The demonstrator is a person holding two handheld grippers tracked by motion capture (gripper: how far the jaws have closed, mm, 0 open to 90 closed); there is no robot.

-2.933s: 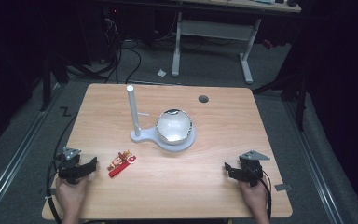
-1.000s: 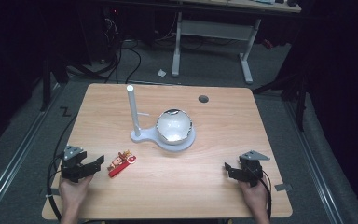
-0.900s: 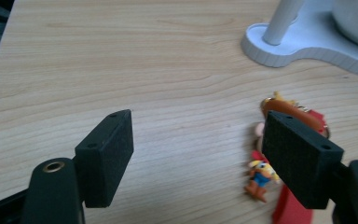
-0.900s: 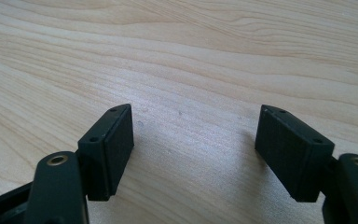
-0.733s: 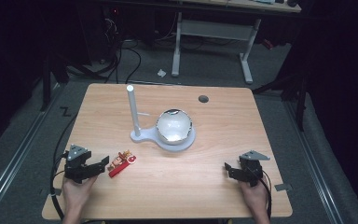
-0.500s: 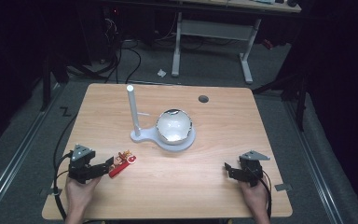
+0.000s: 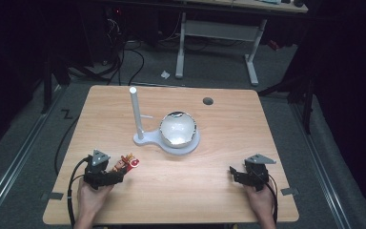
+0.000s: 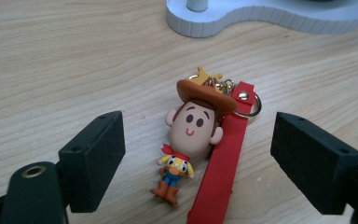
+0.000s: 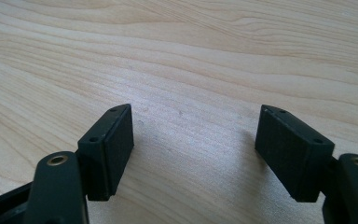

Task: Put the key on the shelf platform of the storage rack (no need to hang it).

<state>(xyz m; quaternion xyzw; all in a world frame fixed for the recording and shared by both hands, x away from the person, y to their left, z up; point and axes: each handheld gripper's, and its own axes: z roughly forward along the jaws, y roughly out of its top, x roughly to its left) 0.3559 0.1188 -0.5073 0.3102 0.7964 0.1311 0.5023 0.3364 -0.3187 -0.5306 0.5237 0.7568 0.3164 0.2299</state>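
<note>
1. High view. My left gripper point(image 7: 116, 175) sits at the near left of the table point(image 7: 219, 200), its jaws reaching the cowboy keychain point(image 7: 125, 163), which lies well short of the white stand point(image 7: 164, 138) and to its left. My right gripper point(image 7: 233, 172) rests well to the right of the stand, near the table's front edge, nothing by it.

2. High view, containers. The stand carries an upright post point(image 7: 135, 112) and, beside it, a shiny bowl point(image 7: 178, 128) on its round base. I cannot tell whether anything lies in the bowl.

3. Left gripper view. My jaws have just been opening and now stand wide apart, the keychain flat on the wood between them, neither pad point(image 8: 95, 156) touching it. The stand's base edge is just beyond it.

4. Handling, as I judge it. Figure point(image 8: 193, 128): small, light, rubbery, firm enough to pinch across the head. Red strap point(image 8: 223, 158): soft, limp, will dangle from the metal ring point(image 8: 251, 106). Best hold: head or body, not the strap.

5. Right gripper view. My jaws stand apart over bare wood, holding nothing.
</note>
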